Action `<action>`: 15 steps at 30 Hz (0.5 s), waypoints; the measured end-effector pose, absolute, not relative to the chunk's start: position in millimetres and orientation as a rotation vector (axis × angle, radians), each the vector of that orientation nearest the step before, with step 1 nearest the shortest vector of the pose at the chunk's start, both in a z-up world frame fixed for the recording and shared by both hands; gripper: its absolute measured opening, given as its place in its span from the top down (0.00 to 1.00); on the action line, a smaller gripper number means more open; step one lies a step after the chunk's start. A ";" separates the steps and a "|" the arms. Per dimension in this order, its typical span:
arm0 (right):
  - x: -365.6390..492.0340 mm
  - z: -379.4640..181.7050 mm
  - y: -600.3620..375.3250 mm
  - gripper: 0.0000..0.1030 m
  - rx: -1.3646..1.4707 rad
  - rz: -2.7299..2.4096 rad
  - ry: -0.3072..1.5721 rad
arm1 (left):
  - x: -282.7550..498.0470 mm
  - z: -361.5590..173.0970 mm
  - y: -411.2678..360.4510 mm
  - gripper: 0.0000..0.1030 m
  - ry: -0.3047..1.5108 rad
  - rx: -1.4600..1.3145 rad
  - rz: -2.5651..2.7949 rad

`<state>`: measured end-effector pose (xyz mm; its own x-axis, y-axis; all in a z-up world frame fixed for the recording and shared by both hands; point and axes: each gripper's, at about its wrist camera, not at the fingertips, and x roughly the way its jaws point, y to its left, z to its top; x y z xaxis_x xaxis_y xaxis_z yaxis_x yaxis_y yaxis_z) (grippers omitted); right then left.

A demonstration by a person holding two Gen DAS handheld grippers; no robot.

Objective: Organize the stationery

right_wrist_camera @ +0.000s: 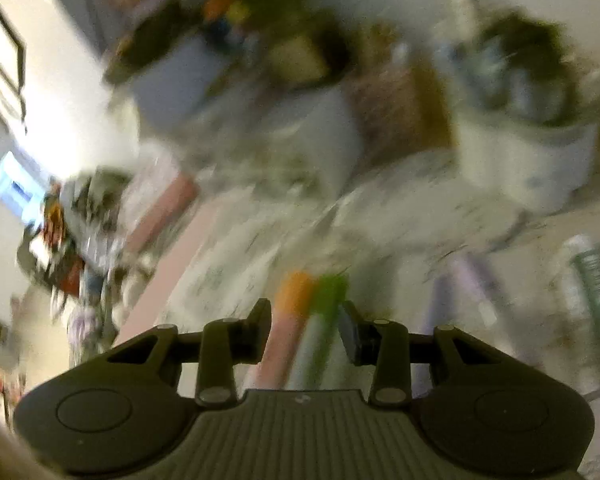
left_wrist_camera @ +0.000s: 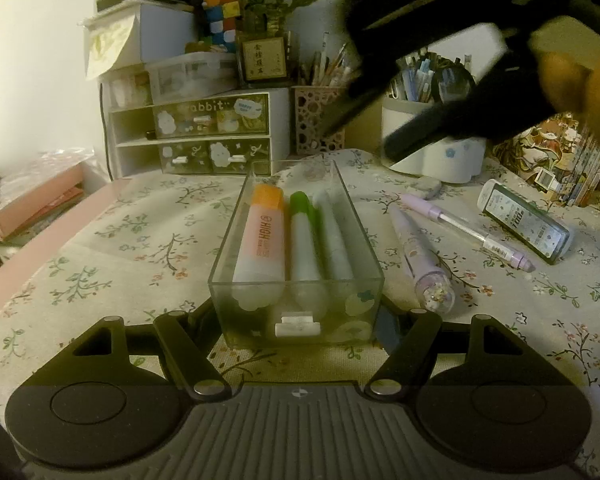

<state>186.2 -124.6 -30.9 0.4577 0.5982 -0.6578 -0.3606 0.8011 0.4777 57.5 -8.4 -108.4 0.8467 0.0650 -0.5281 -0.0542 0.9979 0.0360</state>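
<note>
Nearest the left-wrist lens, the left claw (left_wrist_camera: 298,320) has its two fingers spread to either side of a clear drawer tray (left_wrist_camera: 356,236), pressing its near end walls, so it grips the tray. That tray rests on the floral-clothed worktop (left_wrist_camera: 140,240) and holds three markers lying lengthwise side by side: an orange-capped highlighter (left_wrist_camera: 262,236) on the left, a green-capped pen (left_wrist_camera: 304,240) in the middle and a pale pen (left_wrist_camera: 336,236) on the right. Just right of the tray lie a lilac glitter pen (left_wrist_camera: 416,256) and a purple-ended clear pen (left_wrist_camera: 468,232), and farther right a lead refill case (left_wrist_camera: 524,220). At the far edge stand a small drawer cabinet (left_wrist_camera: 192,136), a lattice pen holder (left_wrist_camera: 316,120) and a white pen cup (left_wrist_camera: 432,148). Dark and blurred, the right claw (left_wrist_camera: 440,80) hangs over the far right; in its own smeared view its fingers (right_wrist_camera: 260,328) stand apart with nothing between them.
</note>
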 end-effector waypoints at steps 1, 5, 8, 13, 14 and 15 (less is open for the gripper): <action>187.5 -29.4 -137.8 0.70 0.303 0.572 0.893 | 57.5 -108.4 -8.5 0.30 0.557 0.020 0.063; 198.6 -36.9 -189.3 0.70 0.308 0.417 0.860 | 57.5 -108.4 -8.4 0.30 0.557 0.020 0.063; 200.9 -46.1 -212.5 0.71 0.258 0.339 0.865 | 57.5 -108.4 -8.3 0.30 0.557 0.020 0.063; 196.8 -57.8 -211.5 0.79 0.145 0.373 0.883 | 57.5 -108.4 -8.4 0.30 0.558 0.020 0.063; 195.4 -58.4 -206.9 0.80 0.116 0.382 0.881 | 57.5 -108.4 -8.3 0.30 0.558 0.021 0.062; 193.8 -58.9 -201.9 0.83 0.076 0.389 0.876 | 57.4 -108.4 -8.3 0.30 0.558 0.021 0.062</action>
